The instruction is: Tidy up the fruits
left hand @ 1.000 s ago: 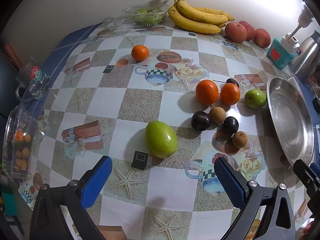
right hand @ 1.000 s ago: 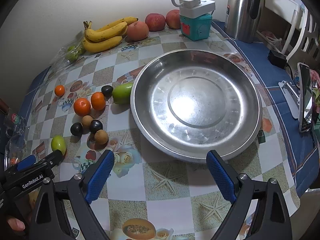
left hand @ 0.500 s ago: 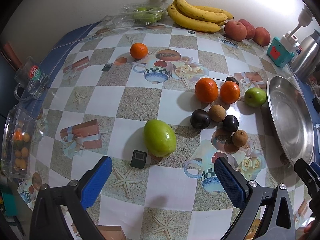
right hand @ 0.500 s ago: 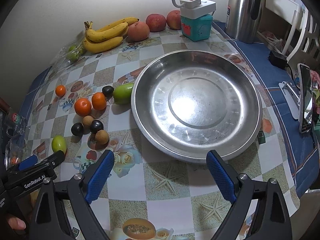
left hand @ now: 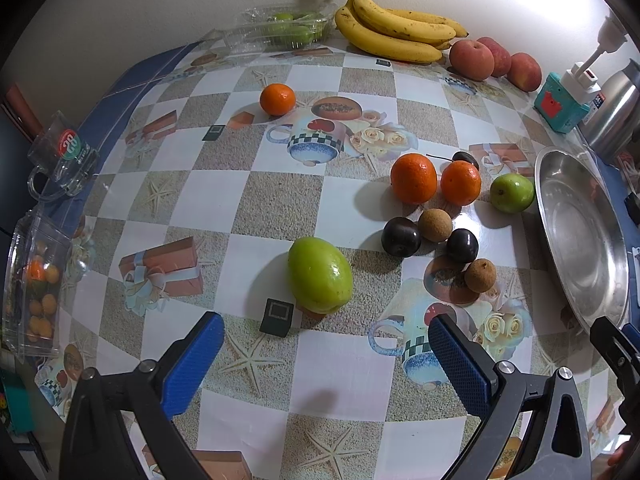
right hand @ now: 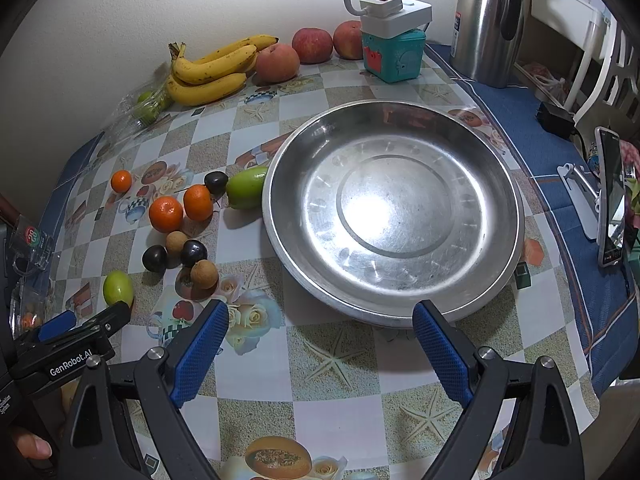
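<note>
Fruit lies loose across the patterned worktop in the left wrist view, none of it sorted yet. The left tongs stand released at the bottom of the frame with nothing between the blue pads, aimed at the large green fruit just above them, which looks like the likeliest first pick. Right of centre sit two oranges, dark plums and brown longans; bananas line the wall at the top.

From the right wrist view, the right tongs are also released and empty, low in the frame. Directly above them the steel basin fills the centre and holds nothing, probably the place meant for the fruit. The loose pile sits to its left, a small green fruit touching its rim.
</note>
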`<state>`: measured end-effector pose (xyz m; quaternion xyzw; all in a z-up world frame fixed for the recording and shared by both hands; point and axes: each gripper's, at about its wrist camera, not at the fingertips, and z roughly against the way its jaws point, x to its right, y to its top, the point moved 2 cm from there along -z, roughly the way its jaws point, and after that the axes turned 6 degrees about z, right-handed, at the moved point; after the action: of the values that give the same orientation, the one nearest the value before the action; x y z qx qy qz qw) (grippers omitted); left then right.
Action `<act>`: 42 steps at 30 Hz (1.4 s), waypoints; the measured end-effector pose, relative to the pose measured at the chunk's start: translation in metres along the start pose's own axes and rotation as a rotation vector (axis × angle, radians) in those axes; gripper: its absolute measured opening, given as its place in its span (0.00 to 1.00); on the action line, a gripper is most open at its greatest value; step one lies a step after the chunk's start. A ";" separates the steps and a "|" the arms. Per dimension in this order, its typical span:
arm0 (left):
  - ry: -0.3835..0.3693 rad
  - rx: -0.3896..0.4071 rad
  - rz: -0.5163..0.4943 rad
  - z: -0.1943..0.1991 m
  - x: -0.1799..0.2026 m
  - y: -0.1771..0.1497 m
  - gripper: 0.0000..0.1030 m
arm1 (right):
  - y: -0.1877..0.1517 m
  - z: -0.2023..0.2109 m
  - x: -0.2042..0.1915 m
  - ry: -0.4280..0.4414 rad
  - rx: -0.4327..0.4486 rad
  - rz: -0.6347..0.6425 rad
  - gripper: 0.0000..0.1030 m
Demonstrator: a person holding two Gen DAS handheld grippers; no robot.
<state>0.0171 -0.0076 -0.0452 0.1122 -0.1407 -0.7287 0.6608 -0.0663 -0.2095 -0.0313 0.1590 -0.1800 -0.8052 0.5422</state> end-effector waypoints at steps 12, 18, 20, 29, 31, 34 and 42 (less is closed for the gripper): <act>0.000 -0.005 -0.001 -0.002 -0.001 0.000 1.00 | 0.000 0.000 0.000 -0.001 -0.001 0.000 0.91; 0.001 -0.005 -0.001 -0.002 -0.001 0.000 1.00 | 0.000 -0.001 -0.001 -0.001 -0.001 0.000 0.91; 0.001 -0.005 -0.001 -0.002 -0.001 0.000 1.00 | 0.000 -0.001 -0.001 -0.001 -0.001 0.000 0.91; 0.000 -0.005 -0.001 -0.003 0.000 -0.001 1.00 | 0.000 -0.001 -0.001 -0.002 -0.002 0.001 0.91; -0.001 -0.006 0.001 -0.003 0.000 -0.002 1.00 | 0.000 -0.001 -0.001 -0.002 -0.002 0.001 0.91; -0.003 -0.008 0.005 -0.003 -0.001 -0.001 1.00 | 0.001 -0.001 -0.001 -0.003 -0.002 0.001 0.91; -0.024 0.007 0.028 0.002 -0.006 0.003 1.00 | -0.001 -0.004 -0.004 -0.017 -0.006 0.021 0.91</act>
<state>0.0199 -0.0015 -0.0429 0.1039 -0.1525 -0.7202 0.6688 -0.0636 -0.2063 -0.0348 0.1485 -0.1838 -0.8013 0.5496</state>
